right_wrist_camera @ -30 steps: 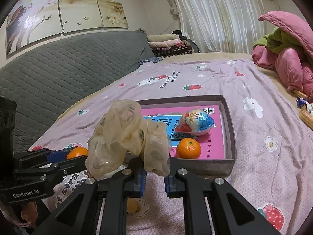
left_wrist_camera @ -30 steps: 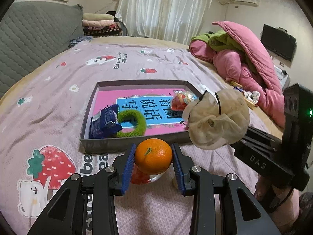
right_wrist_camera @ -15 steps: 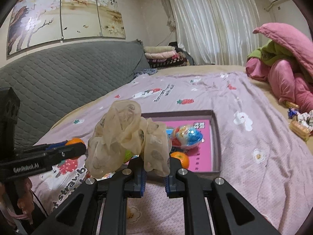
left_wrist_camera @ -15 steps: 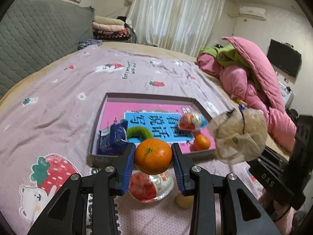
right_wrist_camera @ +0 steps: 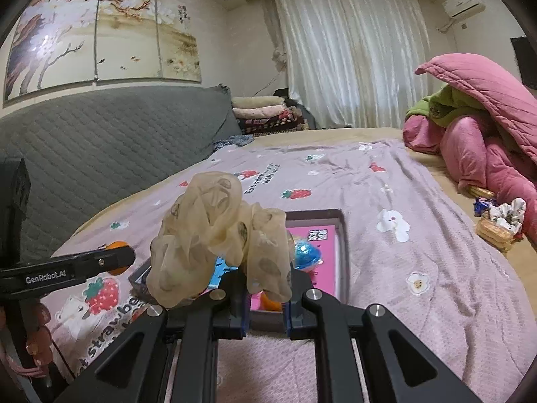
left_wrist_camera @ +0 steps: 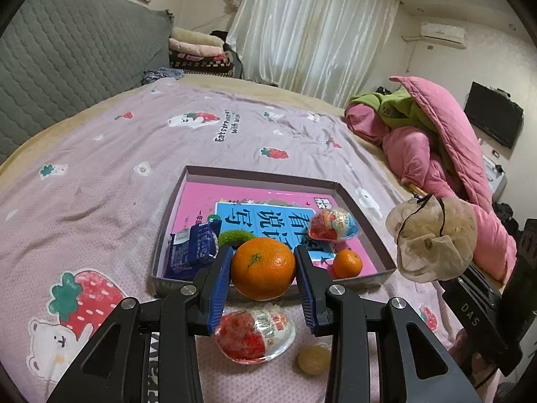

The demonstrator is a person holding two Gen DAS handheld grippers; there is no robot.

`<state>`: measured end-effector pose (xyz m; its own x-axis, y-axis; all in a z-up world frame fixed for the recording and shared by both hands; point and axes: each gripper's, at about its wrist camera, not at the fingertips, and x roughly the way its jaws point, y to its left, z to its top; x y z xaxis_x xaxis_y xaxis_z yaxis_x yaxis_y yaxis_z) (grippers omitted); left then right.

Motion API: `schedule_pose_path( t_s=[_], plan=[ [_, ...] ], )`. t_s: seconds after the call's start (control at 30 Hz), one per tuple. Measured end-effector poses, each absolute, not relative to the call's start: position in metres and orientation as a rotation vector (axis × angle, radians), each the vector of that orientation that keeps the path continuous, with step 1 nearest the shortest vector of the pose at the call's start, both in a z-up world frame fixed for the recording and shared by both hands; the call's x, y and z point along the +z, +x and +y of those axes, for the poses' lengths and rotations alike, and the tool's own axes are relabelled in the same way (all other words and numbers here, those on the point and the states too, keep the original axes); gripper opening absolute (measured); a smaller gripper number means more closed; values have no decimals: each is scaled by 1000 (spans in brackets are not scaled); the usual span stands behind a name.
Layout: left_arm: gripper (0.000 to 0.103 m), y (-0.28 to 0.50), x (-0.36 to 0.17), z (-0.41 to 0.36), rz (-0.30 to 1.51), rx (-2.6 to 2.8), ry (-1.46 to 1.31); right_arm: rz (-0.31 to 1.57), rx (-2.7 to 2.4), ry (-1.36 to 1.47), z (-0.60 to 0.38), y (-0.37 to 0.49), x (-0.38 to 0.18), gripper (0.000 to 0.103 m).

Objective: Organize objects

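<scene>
1. First, in the left wrist view, we see the left gripper (left_wrist_camera: 262,270) clamped on the large orange (left_wrist_camera: 262,268), held above the near wall of the tray (left_wrist_camera: 365,208), which lies straight ahead. The right gripper's fingertips are cut off here.

2. Next, in the right wrist view, we see the right gripper (right_wrist_camera: 265,312) pinched on the beige scrunchie (right_wrist_camera: 221,231), with the tray ahead and below. The scrunchie hides much of the tray's contents.

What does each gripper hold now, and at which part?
Left gripper: the orange, clamped at its two sides. Right gripper: the beige scrunchie, pinched at its lower edge.
</scene>
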<state>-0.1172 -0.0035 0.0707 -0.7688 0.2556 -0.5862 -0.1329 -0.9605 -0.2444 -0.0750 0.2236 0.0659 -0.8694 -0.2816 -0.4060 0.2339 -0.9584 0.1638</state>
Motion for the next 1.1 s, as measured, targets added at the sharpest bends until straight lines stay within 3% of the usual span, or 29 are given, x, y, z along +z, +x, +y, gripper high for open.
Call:
schedule_pose_path(
  t_s=[1.1],
  plan=[
    [38,-140,63,21,-181,2775,-926,-174,-2862,654,220,-99,64,16]
  ],
)
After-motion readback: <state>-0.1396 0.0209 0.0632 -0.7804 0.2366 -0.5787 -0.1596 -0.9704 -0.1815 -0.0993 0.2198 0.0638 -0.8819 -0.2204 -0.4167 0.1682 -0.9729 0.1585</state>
